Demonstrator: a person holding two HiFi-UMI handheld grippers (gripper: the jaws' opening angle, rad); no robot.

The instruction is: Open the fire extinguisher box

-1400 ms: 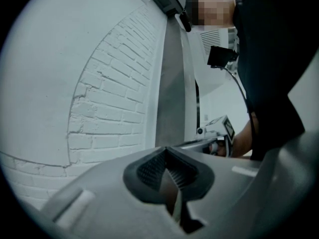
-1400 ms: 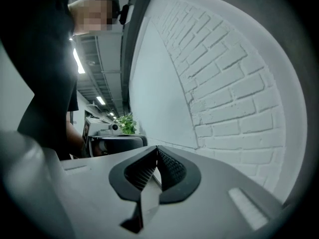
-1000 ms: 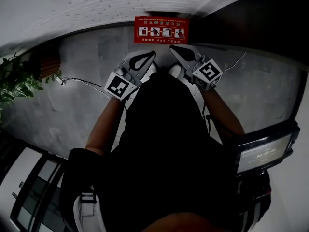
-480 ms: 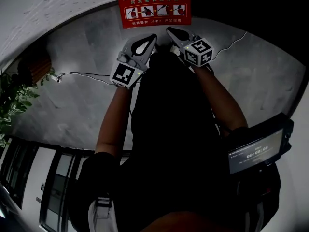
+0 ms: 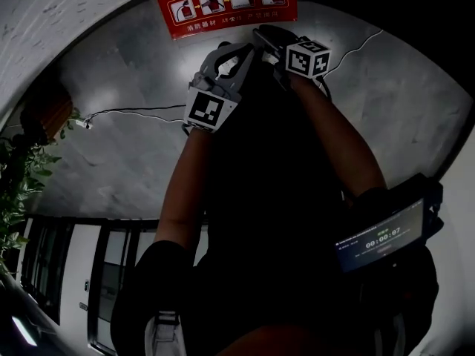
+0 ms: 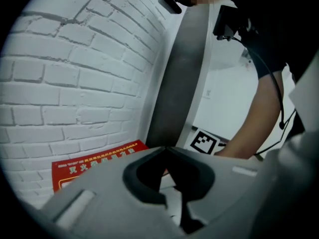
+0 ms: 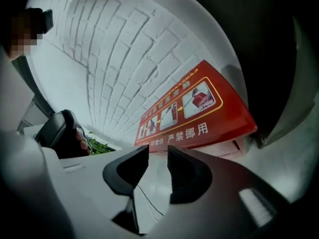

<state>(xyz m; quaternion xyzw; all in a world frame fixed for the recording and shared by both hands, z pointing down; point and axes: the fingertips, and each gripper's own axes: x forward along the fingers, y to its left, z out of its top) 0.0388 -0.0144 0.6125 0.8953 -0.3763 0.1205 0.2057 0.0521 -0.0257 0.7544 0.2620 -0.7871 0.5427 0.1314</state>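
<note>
Since a second ago my two grippers have pushed forward, and the fire extinguisher box (image 5: 226, 6) has slid from the middle toward the top edge of the head view, so I am now nearly on it. In the head view the red box sits at the far edge of the floor (image 5: 111, 154), at the foot of the white brick wall (image 5: 44, 6). The left gripper (image 5: 245, 48) and right gripper (image 5: 264, 34) both point at its near side, just short of it, but I cannot tell from here whether either one touches. In the left gripper view the left gripper (image 6: 165, 148) has its fingers closed tip to tip with nothing between them, and the box (image 6: 94, 164) lies beyond them, low against the bricks. In the right gripper view the right gripper (image 7: 158, 156) has its fingers spreading apart. The gap between them shows only bare floor and a thin cable (image 7: 147, 203), and the box (image 7: 194, 111) stands just past the tips, with its pictogram face turned to me. I judge that only the approach is done. Nothing is gripped, the box looks closed, I cannot make out a handle or latch, and the whole opening is still ahead.
</note>
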